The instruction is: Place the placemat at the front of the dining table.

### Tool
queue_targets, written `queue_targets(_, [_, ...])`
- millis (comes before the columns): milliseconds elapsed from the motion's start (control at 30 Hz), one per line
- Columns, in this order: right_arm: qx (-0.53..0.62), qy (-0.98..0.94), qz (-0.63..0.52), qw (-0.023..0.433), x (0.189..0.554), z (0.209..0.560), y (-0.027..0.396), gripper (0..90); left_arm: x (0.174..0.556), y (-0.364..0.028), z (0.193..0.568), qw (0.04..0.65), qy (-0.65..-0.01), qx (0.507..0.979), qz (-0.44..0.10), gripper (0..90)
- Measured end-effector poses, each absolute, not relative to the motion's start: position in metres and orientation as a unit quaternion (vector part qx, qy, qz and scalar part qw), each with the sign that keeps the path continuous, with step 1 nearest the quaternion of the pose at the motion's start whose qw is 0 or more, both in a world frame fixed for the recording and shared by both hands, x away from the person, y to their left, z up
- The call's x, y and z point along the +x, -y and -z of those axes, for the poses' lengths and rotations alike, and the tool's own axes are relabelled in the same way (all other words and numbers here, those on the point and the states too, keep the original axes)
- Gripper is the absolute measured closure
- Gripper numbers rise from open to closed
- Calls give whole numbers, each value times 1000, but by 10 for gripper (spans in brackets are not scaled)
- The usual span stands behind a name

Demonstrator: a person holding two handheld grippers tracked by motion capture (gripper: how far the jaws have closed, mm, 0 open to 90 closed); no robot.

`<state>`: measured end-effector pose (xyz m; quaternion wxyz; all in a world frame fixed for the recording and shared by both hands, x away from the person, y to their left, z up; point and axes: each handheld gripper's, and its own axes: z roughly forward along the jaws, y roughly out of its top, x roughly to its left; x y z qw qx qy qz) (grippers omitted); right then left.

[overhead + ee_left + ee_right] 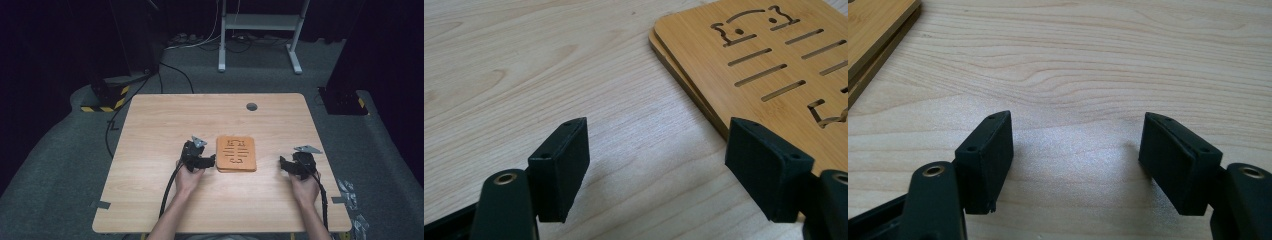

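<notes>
Two bamboo boards sit stacked mid-surface, nothing lifted yet: your left gripper has its jaws spread right at the stack's edge, your right gripper waits, jaws spread, well apart.

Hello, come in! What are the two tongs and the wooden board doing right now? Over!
Left tongs open, at the board's left edge. Right tongs open, over bare table. Wooden board flat, untouched. Nothing in the way.
</notes>
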<state>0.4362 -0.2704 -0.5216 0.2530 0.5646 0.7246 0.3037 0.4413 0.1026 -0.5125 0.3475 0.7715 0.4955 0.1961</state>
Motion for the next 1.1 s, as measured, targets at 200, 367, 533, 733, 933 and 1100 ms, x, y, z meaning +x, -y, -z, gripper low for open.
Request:
queue_targets(200, [565, -725, -304, 253, 436, 522, 270, 298, 443, -100, 515, 345, -497, 773, -191, 260])
queue_targets(367, [565, -724, -304, 253, 436, 522, 270, 297, 444, -98, 516, 348, -499, 770, -191, 262])
queue_targets(533, [565, -724, -304, 253, 436, 522, 270, 298, 445, -96, 516, 346, -496, 773, -192, 260])
queue_targets(733, [565, -724, -304, 254, 436, 522, 270, 298, 446, -94, 515, 349, -499, 768, -196, 262])
queue_targets(933, [565, -724, -304, 253, 436, 522, 270, 298, 446, -93, 516, 348, -500, 768, -197, 262])
queue_targets(1100, [565, -724, -304, 253, 436, 522, 270, 298, 446, -92, 516, 347, -499, 769, -198, 262])
